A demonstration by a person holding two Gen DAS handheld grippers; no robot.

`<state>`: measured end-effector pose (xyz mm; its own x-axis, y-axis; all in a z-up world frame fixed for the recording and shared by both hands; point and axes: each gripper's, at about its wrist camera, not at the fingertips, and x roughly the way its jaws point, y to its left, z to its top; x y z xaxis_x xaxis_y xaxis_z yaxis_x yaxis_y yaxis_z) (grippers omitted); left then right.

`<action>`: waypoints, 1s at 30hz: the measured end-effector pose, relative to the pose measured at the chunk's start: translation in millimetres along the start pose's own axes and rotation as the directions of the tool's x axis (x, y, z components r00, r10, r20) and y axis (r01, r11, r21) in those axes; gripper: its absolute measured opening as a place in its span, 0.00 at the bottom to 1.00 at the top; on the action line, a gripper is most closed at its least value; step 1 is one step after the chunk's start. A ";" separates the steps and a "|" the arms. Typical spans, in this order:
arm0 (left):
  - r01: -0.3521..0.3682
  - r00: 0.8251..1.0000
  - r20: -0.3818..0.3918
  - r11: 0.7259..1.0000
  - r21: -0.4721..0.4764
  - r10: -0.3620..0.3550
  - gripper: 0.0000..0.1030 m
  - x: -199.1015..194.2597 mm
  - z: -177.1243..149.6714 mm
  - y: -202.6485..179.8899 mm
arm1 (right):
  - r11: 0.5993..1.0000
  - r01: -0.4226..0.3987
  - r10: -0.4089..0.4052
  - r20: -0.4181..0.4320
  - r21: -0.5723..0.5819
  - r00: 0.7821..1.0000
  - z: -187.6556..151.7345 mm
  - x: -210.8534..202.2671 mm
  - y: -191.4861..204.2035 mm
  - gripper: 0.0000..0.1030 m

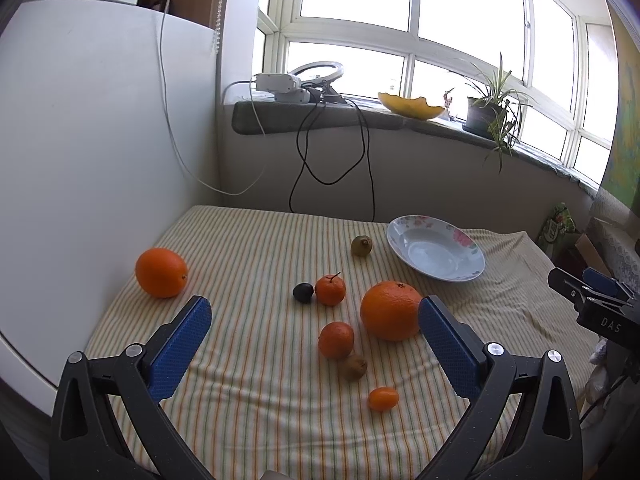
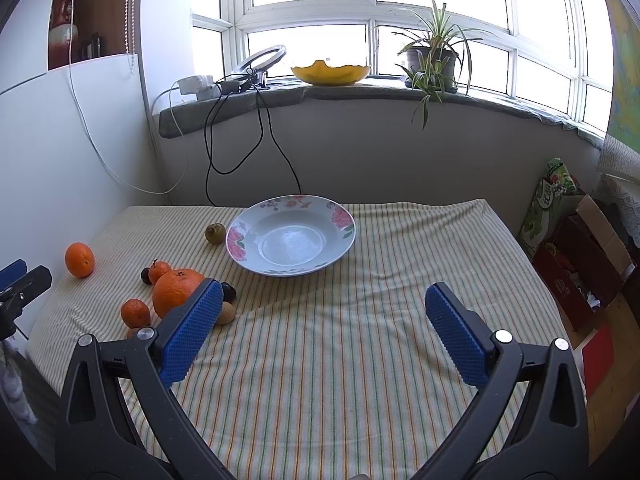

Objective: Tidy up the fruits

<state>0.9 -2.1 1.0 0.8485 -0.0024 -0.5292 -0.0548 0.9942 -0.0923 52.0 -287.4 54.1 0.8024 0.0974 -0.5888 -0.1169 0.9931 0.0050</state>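
Fruits lie scattered over the left part of a surface (image 1: 256, 408) covered with a striped cloth, while a flowered plate (image 2: 344, 236) sits bare toward the back, near the wall under the window. In the left wrist view, a large orange (image 1: 390, 311) rests near the middle, just beside the left gripper's (image 1: 315, 332) right blue pad; whether they touch cannot be told. A second orange (image 1: 161, 272) sits well apart at the far left. 2 small mandarins show: one with a stem (image 1: 330, 289) touching or nearly touching a dark plum (image 1: 303, 292), and another mandarin (image 1: 336, 340) just in front of the large orange. A brownish kiwi (image 1: 353, 367) lies right below that mandarin, and a kumquat (image 1: 383, 399) lies nearest the camera. Another kiwi (image 1: 361, 245) sits just left of the plate's rim. The left gripper's jaws are spread wide above the cloth, holding nothing. The right gripper (image 2: 324, 334) hovers over the bare right part of the cloth, its jaws also spread wide and empty; its left pad hides part of the fruit cluster in its own view. A potted plant (image 2: 432, 60) and a yellow bowl (image 2: 330, 74) stand on the windowsill.
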 end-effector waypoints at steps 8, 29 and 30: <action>0.003 1.000 0.000 1.000 -0.001 -0.003 0.99 0.3 -0.8 -0.9 | 1.000 -0.002 0.002 -0.006 0.000 1.000 -0.4 0.9 0.9 1.00; 0.005 1.000 -0.002 1.000 0.006 -0.005 0.99 2.2 -0.2 -2.2 | 1.000 -0.004 0.004 -0.007 0.001 1.000 -1.4 2.4 0.9 1.00; 0.005 1.000 -0.002 1.000 0.006 -0.005 0.99 2.3 -0.2 -2.6 | 1.000 -0.003 0.003 -0.007 0.001 1.000 -1.3 2.2 0.5 1.00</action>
<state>2.8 -4.7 -0.1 0.8477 -0.0079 -0.5304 -0.0471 0.9948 -0.0901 52.9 -286.8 51.7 0.7979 0.0999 -0.5945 -0.1187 0.9929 0.0076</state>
